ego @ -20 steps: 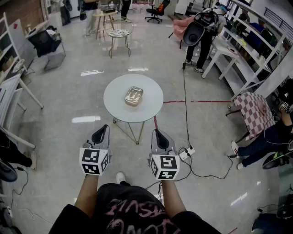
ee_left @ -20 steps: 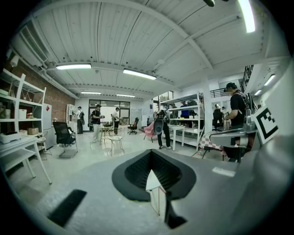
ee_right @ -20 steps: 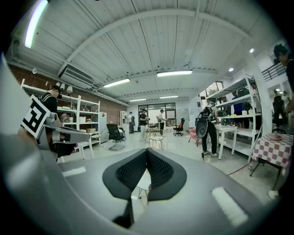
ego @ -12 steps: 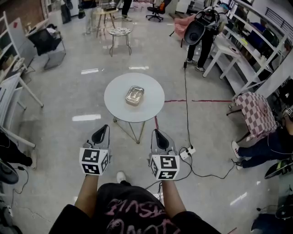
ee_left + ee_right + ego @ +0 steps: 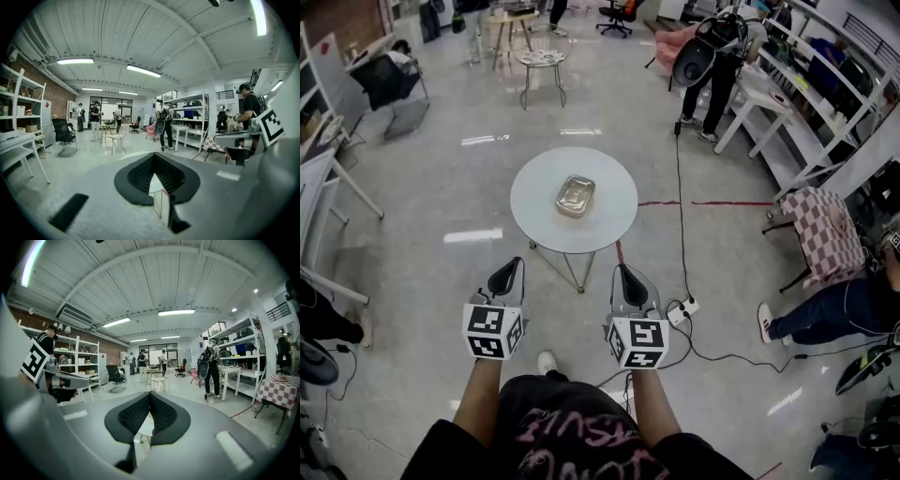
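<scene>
Sitting at the centre of a round white wire-legged table [image 5: 530, 220]: one rectangular silver metal tin [image 5: 576, 196], both grippers short of it.

Tin lies flat, its long side running away from the person. Left gripper [image 5: 507, 266] and right gripper [image 5: 622, 272] are level and side by side over the glossy grey floor, pointed at the table and clear of its near edge. Left gripper view: black ribbed pads meet at the tips with nothing clamped, and the tabletop shows through the gap below them. Right gripper view: same, tips together and empty. White power strip [image 5: 684, 308] lies on the floor just right of the right gripper, with a black cable [image 5: 679, 187] running up past the table. Red floor line [image 5: 712, 202] leads right from the table; red-checked cloth [image 5: 825, 234] is further right, well apart.
</scene>
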The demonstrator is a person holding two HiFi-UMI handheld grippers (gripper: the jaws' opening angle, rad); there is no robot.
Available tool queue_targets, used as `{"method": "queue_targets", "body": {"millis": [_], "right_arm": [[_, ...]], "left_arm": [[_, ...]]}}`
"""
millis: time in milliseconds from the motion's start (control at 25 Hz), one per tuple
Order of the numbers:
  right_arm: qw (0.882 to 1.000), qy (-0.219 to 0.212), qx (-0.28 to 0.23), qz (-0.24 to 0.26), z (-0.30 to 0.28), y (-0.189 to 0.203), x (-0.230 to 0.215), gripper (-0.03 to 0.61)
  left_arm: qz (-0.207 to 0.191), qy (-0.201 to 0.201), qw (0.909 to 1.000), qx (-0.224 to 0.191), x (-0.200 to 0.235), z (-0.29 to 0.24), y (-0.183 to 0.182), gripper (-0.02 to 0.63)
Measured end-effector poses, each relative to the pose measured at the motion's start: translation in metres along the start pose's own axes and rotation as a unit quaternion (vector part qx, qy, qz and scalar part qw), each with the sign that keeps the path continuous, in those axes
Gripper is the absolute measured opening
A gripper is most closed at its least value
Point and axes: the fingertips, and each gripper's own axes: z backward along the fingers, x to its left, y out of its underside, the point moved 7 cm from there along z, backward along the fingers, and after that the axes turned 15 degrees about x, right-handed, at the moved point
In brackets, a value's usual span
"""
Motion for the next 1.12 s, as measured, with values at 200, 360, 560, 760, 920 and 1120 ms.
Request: {"method": "queue_targets", "body": {"millis": [200,360,560,760,920,1120], "right_arm": [[1.000,0.014,0.005,0.004,-0.014,-0.007,0.006,0.000],[1.000,0.023,0.002,0.014,-0.026,-0.015,0.024,0.000],[0.999,0.034,-0.002,0.018,-0.038,-0.023,0.046,0.000],[0.999,0.040,-0.001,0.025,-0.047,-0.034,0.062,0.000],[0.999,0.048,-0.005,0.023,-0.047,-0.034,0.064,0.000],[0.998,0.054,-0.006,0.018,-0.048,-0.032,0.061,0.000]], "left_arm": [[-0.003,0.014,0.9999,0.002,0.013,-0.011,-0.003,-0.003],[-0.004,0.023,0.9997,-0.002,0.036,-0.014,-0.006,-0.003],[-0.008,0.034,0.9994,-0.005,0.063,-0.015,-0.008,-0.003],[-0.008,0.040,0.9991,-0.009,0.084,-0.013,-0.013,-0.003],[-0.015,0.045,0.9988,-0.013,0.086,-0.013,-0.012,-0.003],[-0.024,0.053,0.9983,-0.011,0.084,-0.016,-0.013,-0.003]]}}
